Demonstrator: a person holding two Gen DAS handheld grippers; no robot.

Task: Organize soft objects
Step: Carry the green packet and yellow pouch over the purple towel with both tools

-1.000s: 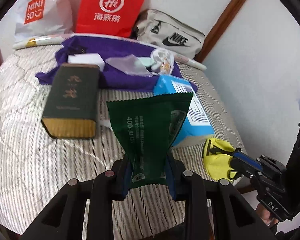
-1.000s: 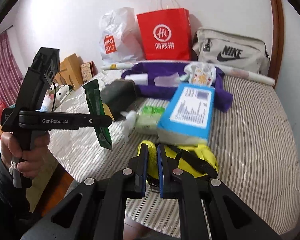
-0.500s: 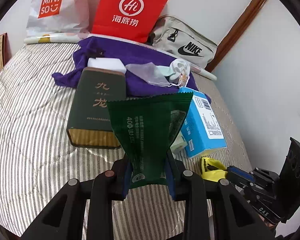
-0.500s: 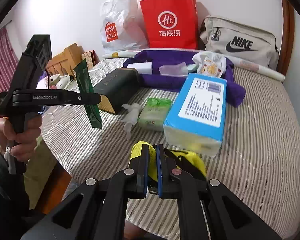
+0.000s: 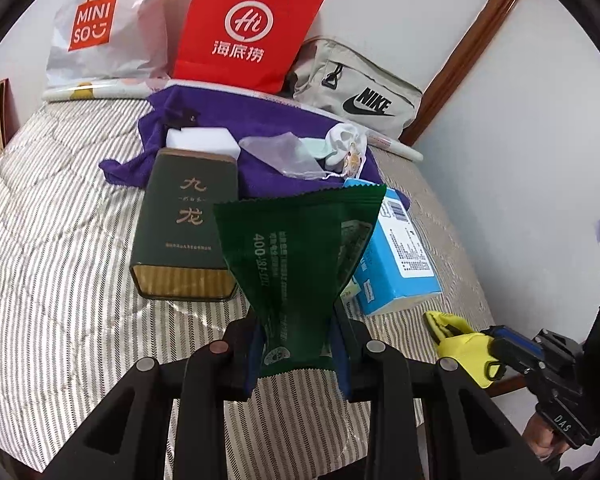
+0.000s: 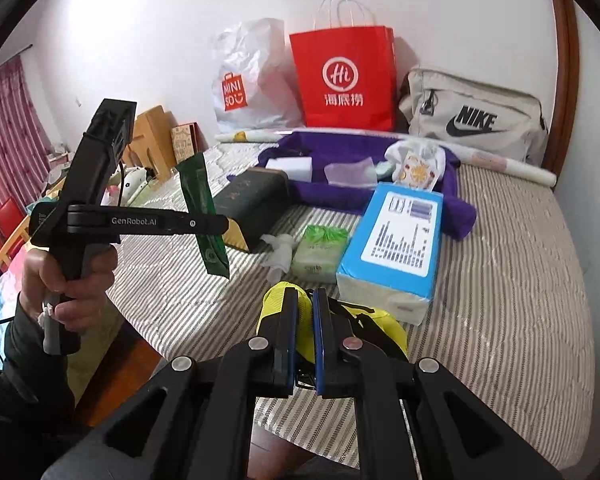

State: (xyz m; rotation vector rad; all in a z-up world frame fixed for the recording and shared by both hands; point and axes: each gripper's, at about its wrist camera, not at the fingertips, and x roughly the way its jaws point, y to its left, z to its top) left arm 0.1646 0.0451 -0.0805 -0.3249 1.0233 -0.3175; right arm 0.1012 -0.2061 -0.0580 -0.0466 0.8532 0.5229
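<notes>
The green packet [image 5: 300,264] stands upright in the air above the striped bed [image 5: 60,264], its lower end pinched between the 2 blue pads of the left gripper [image 5: 296,354]; from the right wrist view the same packet [image 6: 204,216] is seen edge-on, held out over the bed's left edge by a hand [image 6: 72,280] wrapped around the gripper's handle. The yellow pouch [image 6: 352,320] with black straps is clamped in the right gripper [image 6: 304,336], whose jaws are pressed almost together on the fabric; the pouch sits just at the near edge of the bed, in front of the blue tissue pack [image 6: 396,240].

Beside the tissue pack lie a small green tissue packet [image 6: 320,252] and a crumpled white tissue [image 6: 278,250]; left of these lies a dark green tin [image 5: 184,224] with gold lettering. Behind them a purple cloth [image 5: 268,128] is spread out, carrying a white block [image 5: 204,142], a clear plastic bag [image 5: 284,154] and a white drawstring pouch [image 6: 416,164]. Against the wall stand a white shopping bag [image 5: 100,40], a red paper bag [image 5: 244,28] and a beige bag [image 6: 476,120].
</notes>
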